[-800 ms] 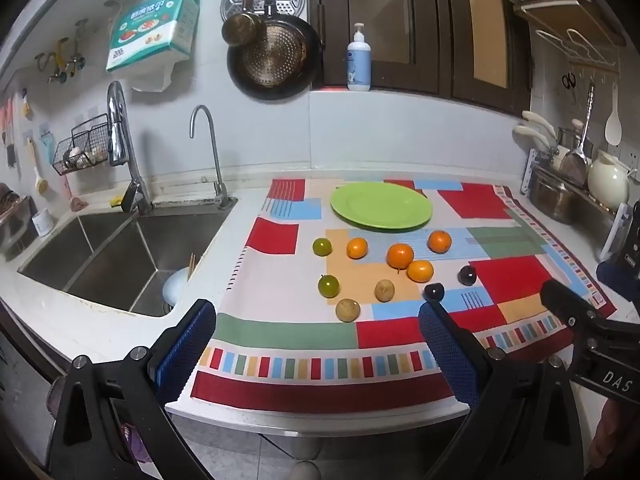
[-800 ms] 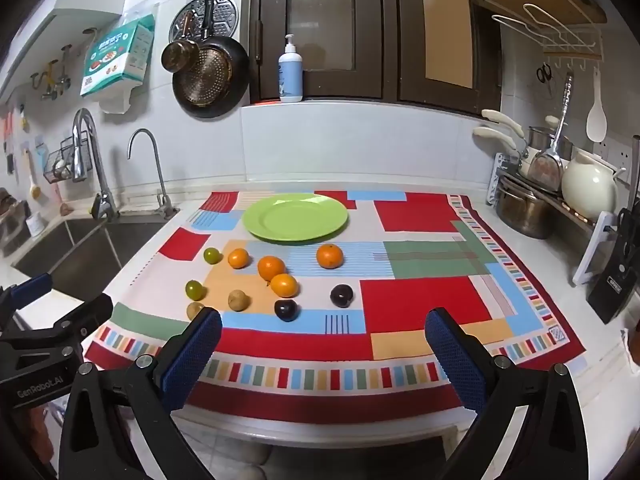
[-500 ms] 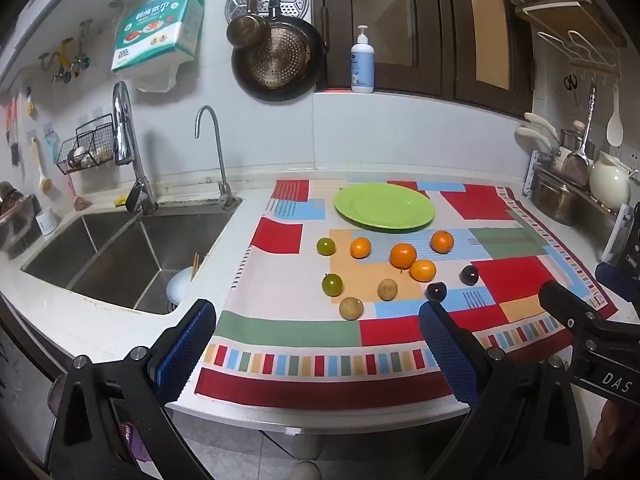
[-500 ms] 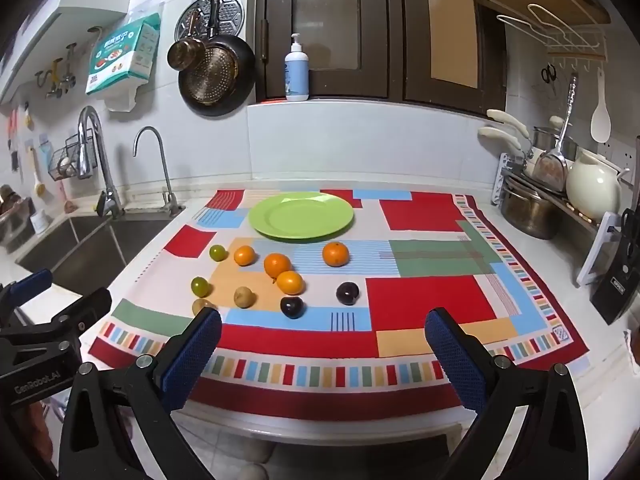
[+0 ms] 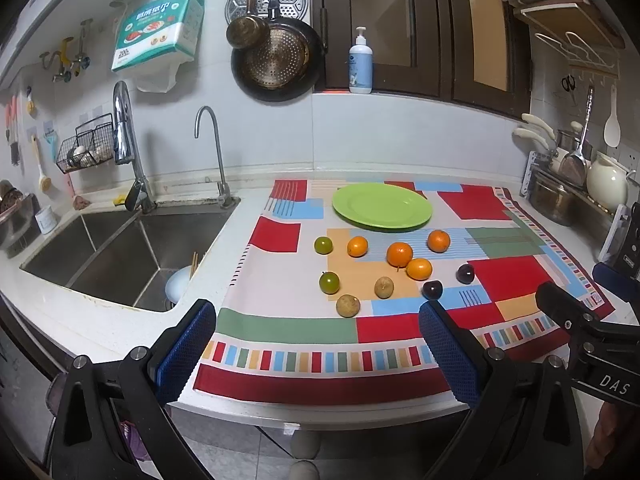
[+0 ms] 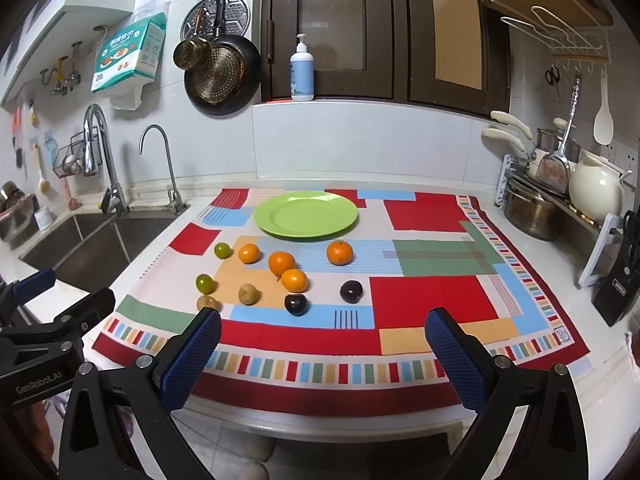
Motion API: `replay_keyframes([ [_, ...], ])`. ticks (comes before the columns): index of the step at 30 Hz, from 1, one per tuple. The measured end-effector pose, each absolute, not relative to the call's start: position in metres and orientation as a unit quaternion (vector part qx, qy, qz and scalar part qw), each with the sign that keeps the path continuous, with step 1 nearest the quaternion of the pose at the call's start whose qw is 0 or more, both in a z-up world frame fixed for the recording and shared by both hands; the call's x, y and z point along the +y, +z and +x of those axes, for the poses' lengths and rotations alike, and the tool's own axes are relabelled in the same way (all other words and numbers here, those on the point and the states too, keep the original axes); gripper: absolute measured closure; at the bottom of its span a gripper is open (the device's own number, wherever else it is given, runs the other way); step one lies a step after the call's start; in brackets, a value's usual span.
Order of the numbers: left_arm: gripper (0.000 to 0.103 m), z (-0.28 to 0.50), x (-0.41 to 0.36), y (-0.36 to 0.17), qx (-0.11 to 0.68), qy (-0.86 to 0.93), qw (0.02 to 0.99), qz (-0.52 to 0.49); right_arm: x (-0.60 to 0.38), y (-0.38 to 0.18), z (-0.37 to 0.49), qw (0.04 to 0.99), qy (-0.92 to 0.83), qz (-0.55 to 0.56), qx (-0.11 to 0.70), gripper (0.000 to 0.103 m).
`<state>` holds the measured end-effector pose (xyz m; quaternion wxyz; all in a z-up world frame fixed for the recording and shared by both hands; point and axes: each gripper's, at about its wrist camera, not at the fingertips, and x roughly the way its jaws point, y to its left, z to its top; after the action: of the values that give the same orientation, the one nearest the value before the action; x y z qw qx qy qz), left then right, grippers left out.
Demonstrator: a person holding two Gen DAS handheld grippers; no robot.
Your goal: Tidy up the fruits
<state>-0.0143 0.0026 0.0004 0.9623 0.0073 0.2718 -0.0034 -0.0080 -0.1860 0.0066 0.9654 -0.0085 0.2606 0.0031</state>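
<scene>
Right wrist view: "GenRobot.AI" on the left tool (image 6: pixel 52 300), both tools wide open, empty.

The black body of the right gripper (image 5: pixel 600 364), seen at the right edge of the left wrist view, carries the white letters "DAS"; whatever follows runs out of the picture. In the right wrist view, the black body of the left gripper (image 6: pixel 44 354) reads "GenRobot.AI" in pale lettering. The teal and white paper towel pack (image 5: pixel 158 34) hanging on the wall bears large white Chinese characters that are too distorted to read surely, and a small number near its lower left corner that looks like "200". The label on the pump bottle (image 5: pixel 361 65) is too small to read.
</scene>
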Motion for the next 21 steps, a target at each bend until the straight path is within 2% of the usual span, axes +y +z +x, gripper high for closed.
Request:
replay_keyframes([
  [21, 0.000, -0.0174, -0.0051, 0.0052, 0.265, -0.003, 0.964, 0.009, -0.1914, 0.0072, -0.0118, 0.966, 0.003, -0.005, 0.257, 0.001],
])
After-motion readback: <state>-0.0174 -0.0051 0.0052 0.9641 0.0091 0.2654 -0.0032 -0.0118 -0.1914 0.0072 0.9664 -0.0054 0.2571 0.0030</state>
